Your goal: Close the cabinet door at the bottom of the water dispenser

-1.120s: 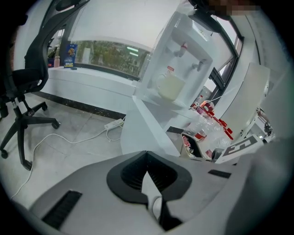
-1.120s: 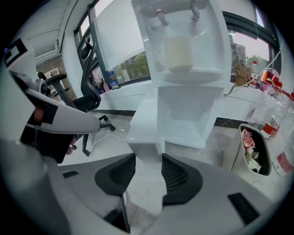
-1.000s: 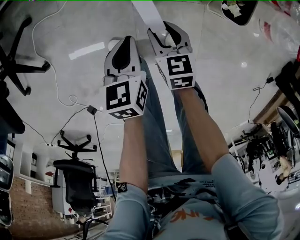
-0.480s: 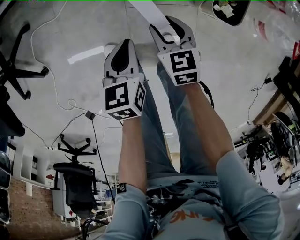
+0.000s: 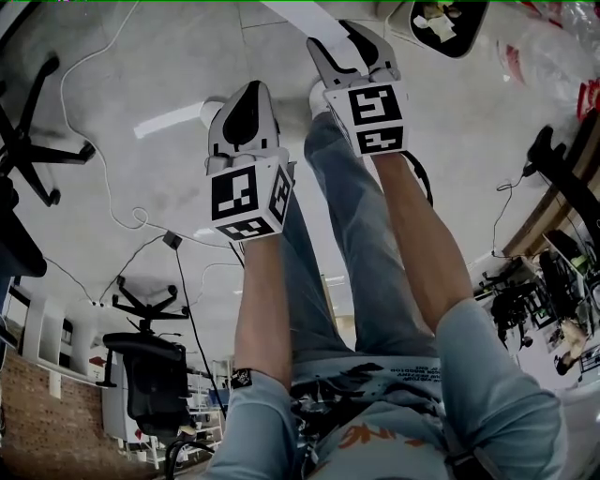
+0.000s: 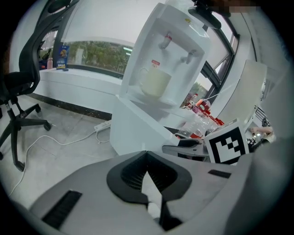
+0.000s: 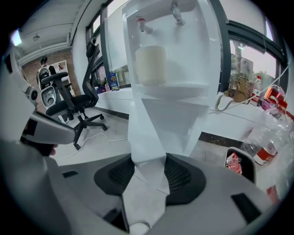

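The white water dispenser point(image 7: 170, 69) stands ahead with a cup point(image 7: 150, 64) under its taps. Its bottom cabinet door point(image 7: 147, 137) is swung open, edge toward me. My right gripper point(image 7: 149, 160) straddles that edge: the panel fills the gap between both pads, and the jaws are opening slightly. In the head view the door point(image 5: 298, 14) shows as a white strip running into the right gripper point(image 5: 339, 37). My left gripper point(image 5: 246, 94) hangs beside it, a little behind, jaws together and empty. In the left gripper view the dispenser point(image 6: 161, 78) is at the right, past the left gripper point(image 6: 147, 155).
A black office chair point(image 7: 69, 103) stands to the left of the dispenser. A power strip point(image 6: 102, 126) with a cable lies on the floor by its base. At the right are a waste bin point(image 7: 241, 167) and plastic bottles point(image 7: 268, 137). Cables point(image 5: 141, 211) trail across the floor.
Both grippers have moved toward the top of the head view, the right one further, with the door edge still between its jaws.
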